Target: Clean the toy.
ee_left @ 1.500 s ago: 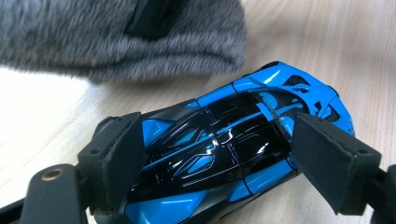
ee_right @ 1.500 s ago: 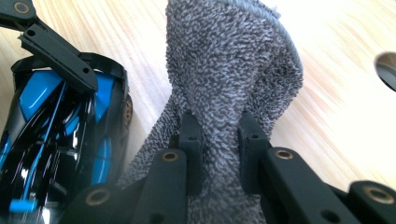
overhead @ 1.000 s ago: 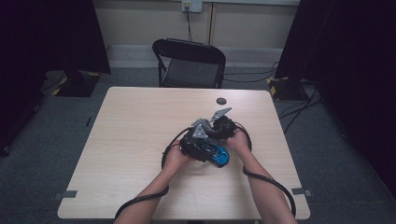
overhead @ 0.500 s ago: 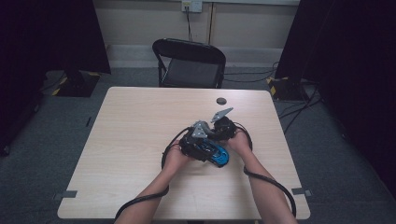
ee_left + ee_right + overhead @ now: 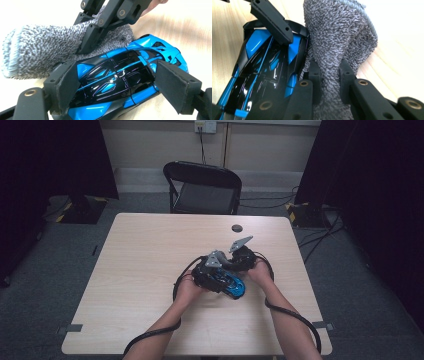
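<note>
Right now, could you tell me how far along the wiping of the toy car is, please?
Both grips look done: the left tongs straddle the blue toy car, and the right tongs are shut on the grey cloth. In hand: the cloth is pressed against the car's side. The glossy top looks not yet wiped.
</note>
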{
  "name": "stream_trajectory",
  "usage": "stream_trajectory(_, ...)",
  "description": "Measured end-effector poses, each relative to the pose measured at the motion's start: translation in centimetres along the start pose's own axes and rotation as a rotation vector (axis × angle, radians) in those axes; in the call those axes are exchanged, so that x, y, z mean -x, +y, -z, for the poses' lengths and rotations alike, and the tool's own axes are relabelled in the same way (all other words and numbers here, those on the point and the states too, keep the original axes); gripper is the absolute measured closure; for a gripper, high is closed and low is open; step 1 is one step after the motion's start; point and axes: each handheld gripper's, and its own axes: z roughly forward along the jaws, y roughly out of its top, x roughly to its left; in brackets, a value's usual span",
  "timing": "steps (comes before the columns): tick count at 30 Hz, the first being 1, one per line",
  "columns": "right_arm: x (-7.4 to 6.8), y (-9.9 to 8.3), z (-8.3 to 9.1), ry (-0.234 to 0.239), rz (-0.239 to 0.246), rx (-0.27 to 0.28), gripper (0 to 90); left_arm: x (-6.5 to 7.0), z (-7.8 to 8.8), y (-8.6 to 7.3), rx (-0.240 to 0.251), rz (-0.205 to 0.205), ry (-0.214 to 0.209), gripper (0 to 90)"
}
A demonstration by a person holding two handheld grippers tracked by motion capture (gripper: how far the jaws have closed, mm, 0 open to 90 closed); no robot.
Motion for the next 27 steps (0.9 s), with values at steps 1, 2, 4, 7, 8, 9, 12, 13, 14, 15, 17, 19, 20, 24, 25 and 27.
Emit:
stream_trajectory(1,0.0,-0.1,0.1,0.0,0.0,0.0,77.6,0.0,0.0,0.0,-0.001,-0.001,0.001,19.3)
stream_trajectory(2,0.0,-0.2,0.1,0.002,0.0,0.001,77.6,0.0,0.0,0.0,0.002,0.003,0.001,19.3)
stream_trajectory(4,0.1,-0.3,0.3,0.006,-0.003,0.002,77.6,0.0,0.0,0.0,-0.002,-0.001,0.001,19.3)
stream_trajectory(7,0.1,-0.6,0.6,0.01,-0.002,-0.004,77.6,0.0,0.0,0.0,0.001,0.006,0.001,19.4)
stream_trajectory(8,0.1,-0.7,0.6,0.013,0.002,-0.002,77.6,0.0,0.0,0.0,-0.002,0.002,0.002,19.5)
stream_trajectory(9,0.1,-0.8,0.8,0.015,0.002,-0.005,77.5,-0.1,0.0,0.0,-0.002,0.003,0.002,19.5)
stream_trajectory(12,0.1,-1.2,1.1,0.018,0.0,-0.004,77.5,-0.1,0.1,0.0,-0.003,0.007,0.003,19.5)
stream_trajectory(13,0.1,-1.3,1.2,0.019,-0.003,-0.005,77.5,-0.1,0.1,0.0,-0.002,0.009,0.005,19.5)
stream_trajectory(14,0.1,-1.4,1.3,0.022,-0.006,-0.004,77.5,-0.1,0.1,0.0,-0.004,0.009,0.006,19.5)
stream_trajectory(15,0.1,-1.6,1.5,0.023,-0.006,-0.003,77.5,-0.2,0.1,0.0,-0.005,0.01,0.006,19.5)
stream_trajectory(17,0.1,-1.8,1.7,0.022,-0.007,-0.003,77.5,-0.2,0.1,0.0,-0.005,0.012,0.007,19.5)
stream_trajectory(19,0.0,-2.1,1.9,0.02,-0.007,-0.001,77.5,-0.2,0.1,0.0,-0.005,0.013,0.008,19.5)
stream_trajectory(20,-0.1,-2.2,1.9,0.019,-0.013,0.001,77.5,-0.2,0.1,0.0,-0.006,0.013,0.008,19.5)
stream_trajectory(24,-0.3,-2.6,2.3,0.014,-0.016,0.005,77.5,-0.2,0.1,0.0,-0.009,0.014,0.009,19.5)
stream_trajectory(25,-0.4,-2.7,2.4,0.014,-0.016,0.007,77.4,-0.2,0.1,0.0,-0.008,0.014,0.009,19.5)
stream_trajectory(27,-0.4,-3.0,2.6,0.011,-0.023,0.005,77.4,-0.2,0.1,0.0,-0.007,0.014,0.009,19.5)
